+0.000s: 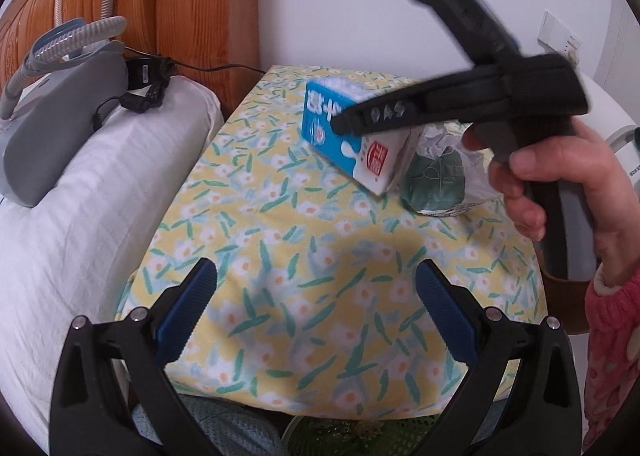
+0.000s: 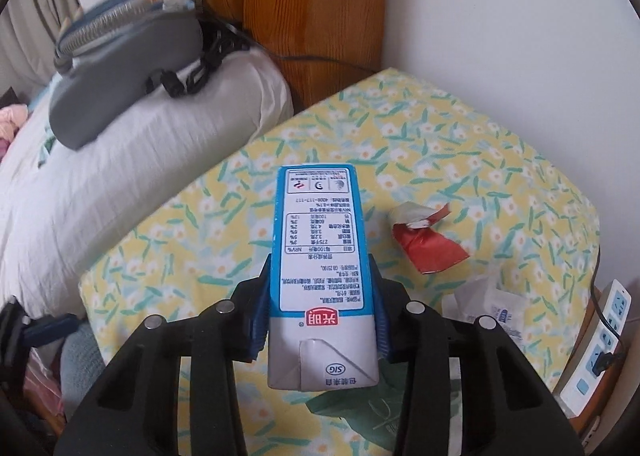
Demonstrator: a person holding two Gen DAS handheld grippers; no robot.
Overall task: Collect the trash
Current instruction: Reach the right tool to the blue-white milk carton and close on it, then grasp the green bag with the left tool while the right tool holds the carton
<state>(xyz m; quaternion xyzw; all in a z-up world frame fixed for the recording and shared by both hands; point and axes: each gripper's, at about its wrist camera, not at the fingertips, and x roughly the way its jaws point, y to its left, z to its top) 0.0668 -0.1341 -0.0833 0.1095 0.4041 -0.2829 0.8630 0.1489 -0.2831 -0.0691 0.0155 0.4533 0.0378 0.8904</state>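
We see a small tabletop point(image 2: 500, 144) covered with a yellow floral cloth, set beside a bed with a white pillow point(image 2: 132, 160) and a wooden headboard point(image 2: 312, 8). Our right gripper point(image 2: 318, 312) is clenched on a blue and white milk carton point(image 2: 320, 264), its blue pads pressing both long sides, with the folded end of the carton towards the camera. In the left wrist view the same carton point(image 1: 352, 144) sits at the far part of the cloth, tilted, with the right gripper's black finger across it and a hand point(image 1: 560, 176) on the handle. Our left gripper point(image 1: 316, 304) is released, its blue pads spread wide above bare cloth near the front edge, holding nothing. A torn red wrapper point(image 2: 428, 248) lies to the right of the carton, apart from it. Crumpled white paper point(image 2: 492, 304) lies near the right edge. A green and white bag point(image 1: 436, 176) lies just behind the carton. A grey device point(image 1: 60, 112) with a ribbed hose rests on the pillow.
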